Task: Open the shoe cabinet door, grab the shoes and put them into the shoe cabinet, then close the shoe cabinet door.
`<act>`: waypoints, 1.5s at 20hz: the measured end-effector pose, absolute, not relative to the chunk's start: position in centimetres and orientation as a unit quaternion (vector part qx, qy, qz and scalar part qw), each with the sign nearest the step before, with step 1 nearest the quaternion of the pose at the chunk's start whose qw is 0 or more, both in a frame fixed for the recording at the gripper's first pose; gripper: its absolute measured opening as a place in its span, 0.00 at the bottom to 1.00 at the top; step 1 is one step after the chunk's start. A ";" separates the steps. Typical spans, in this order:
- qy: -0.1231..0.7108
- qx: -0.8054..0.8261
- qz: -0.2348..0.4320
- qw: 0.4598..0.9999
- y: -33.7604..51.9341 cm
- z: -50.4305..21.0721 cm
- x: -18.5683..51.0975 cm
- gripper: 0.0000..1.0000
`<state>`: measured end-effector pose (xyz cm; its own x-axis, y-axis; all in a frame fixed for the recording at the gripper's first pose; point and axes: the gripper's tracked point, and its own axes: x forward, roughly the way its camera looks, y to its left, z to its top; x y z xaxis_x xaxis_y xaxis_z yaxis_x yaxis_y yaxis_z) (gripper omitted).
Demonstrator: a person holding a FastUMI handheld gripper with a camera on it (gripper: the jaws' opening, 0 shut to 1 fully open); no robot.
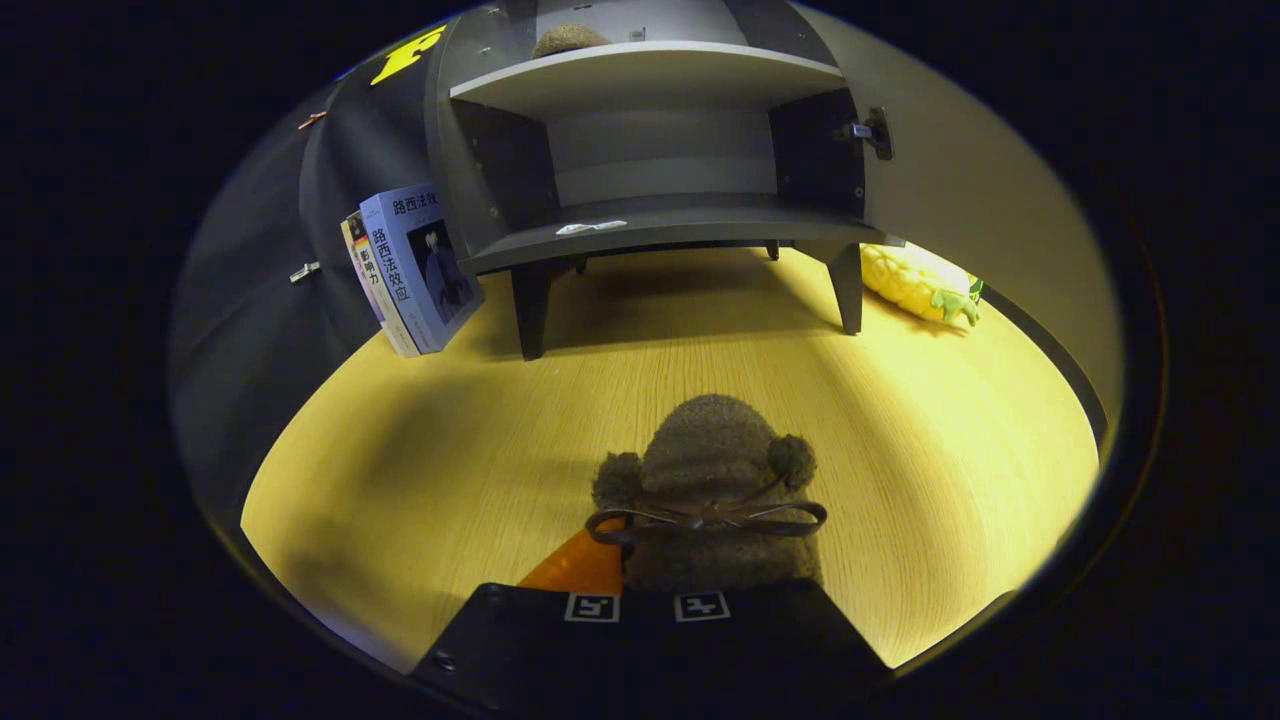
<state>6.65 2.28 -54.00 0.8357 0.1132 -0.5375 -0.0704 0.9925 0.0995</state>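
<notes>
Slipper [712, 470], soft and light, sits gripped at its heel by the closed hand-held gripper [648, 590], cabinet [650, 225] beyond.

The gripper [655, 585] points forward and slightly down, its black body low in the gripper view with 2 square markers side by side on its top face. 1 orange finger [580, 566] shows on the left, angling in beside the shoe [715, 490]; the other finger is hidden behind that shoe. The shoe sits right at the front of the gripper where the fingers meet, and the close-set markers suggest a narrow gap, but whether both fingers press on it cannot be told.
</notes>
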 end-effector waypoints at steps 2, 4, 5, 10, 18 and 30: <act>0.279 0.034 0.046 0.958 2.2 -53.6 6.6 0.05; 0.274 0.021 0.048 0.960 2.3 -53.0 6.5 0.05; 0.273 0.017 0.051 0.960 2.5 -52.6 6.2 0.05; 0.256 0.014 0.053 0.965 2.7 -47.5 5.4 0.05; 0.199 0.000 0.052 0.979 3.3 -34.7 5.2 0.05; 0.160 0.023 0.045 0.986 4.5 -19.3 7.7 0.05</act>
<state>7.70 4.49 -19.25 0.9446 0.0959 -0.3140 -0.0809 0.9949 0.0606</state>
